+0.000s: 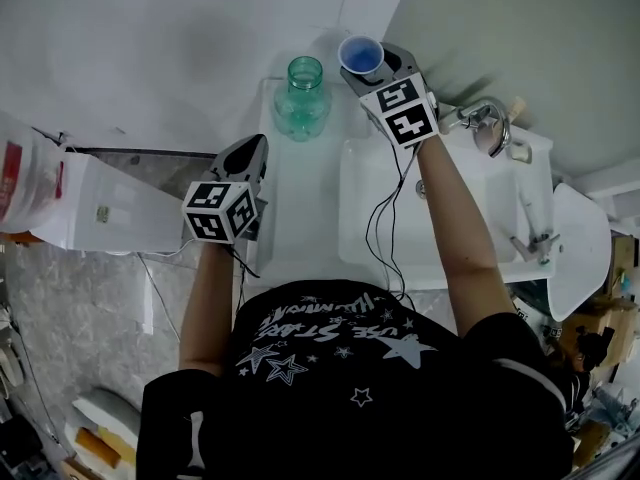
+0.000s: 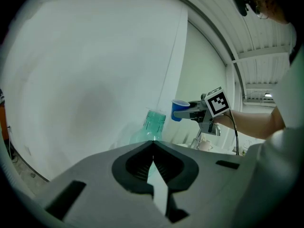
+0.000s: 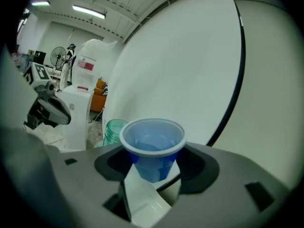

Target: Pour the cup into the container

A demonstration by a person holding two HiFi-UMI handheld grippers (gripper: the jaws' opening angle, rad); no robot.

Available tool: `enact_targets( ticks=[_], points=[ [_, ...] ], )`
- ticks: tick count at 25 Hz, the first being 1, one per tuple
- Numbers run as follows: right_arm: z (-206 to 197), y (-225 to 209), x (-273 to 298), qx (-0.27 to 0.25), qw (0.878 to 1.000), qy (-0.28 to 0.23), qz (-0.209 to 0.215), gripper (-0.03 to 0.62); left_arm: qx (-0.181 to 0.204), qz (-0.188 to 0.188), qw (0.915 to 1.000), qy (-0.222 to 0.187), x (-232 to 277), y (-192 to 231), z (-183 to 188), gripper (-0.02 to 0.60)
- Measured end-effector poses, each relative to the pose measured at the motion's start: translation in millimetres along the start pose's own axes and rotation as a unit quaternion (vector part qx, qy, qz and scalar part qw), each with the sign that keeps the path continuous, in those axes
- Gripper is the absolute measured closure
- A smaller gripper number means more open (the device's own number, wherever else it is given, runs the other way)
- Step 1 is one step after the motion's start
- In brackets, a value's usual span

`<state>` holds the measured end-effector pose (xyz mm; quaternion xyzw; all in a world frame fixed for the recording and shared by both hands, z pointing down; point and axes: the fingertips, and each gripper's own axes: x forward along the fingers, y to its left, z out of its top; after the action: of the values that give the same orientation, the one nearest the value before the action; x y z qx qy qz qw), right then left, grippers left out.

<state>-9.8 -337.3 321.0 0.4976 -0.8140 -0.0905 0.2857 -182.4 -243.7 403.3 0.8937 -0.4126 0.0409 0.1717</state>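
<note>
A blue plastic cup [image 1: 360,55] stands upright in the air, clamped between the jaws of my right gripper [image 1: 372,65]; in the right gripper view the blue cup [image 3: 153,148] looks empty or nearly so. A green glass bottle [image 1: 302,99] with an open mouth stands on the white counter [image 1: 300,208], just left of the cup and a little below it. The green bottle [image 3: 113,129] also peeks out behind the cup. My left gripper [image 1: 250,163] hovers nearer to me, jaws together and empty, pointing at the green bottle [image 2: 151,127]. From there the blue cup [image 2: 180,110] shows to the right.
A white sink basin [image 1: 470,218] with a metal tap [image 1: 487,120] lies right of the counter. A white appliance [image 1: 100,208] and a jug with a red label [image 1: 22,183] stand to the left. A white wall rises behind the bottle.
</note>
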Motion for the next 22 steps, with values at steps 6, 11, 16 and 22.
enact_targets(
  ticks=[6,11,16,22],
  points=[
    [-42.8,-17.0,-16.2,0.046,0.999,0.007,-0.020,0.319,0.001,0.002,1.0000,0.009,4.8,-15.4,-8.3,0.571],
    [-84.4,-18.1,-21.9,0.092,0.995,0.008,-0.023,0.318,0.000,0.005,0.9998,0.017,11.8,-25.0,-18.4,0.571],
    [-117.2,-15.9,-22.2,0.120,0.992,-0.002,-0.031,0.315,0.003,0.011,0.9998,0.019,23.2,-32.1,-23.8,0.571],
    [-157.2,-17.5,-14.5,0.149,0.988,0.001,-0.039,0.313,0.001,0.020,0.9995,0.025,39.4,-35.8,-34.7,0.571]
  ],
)
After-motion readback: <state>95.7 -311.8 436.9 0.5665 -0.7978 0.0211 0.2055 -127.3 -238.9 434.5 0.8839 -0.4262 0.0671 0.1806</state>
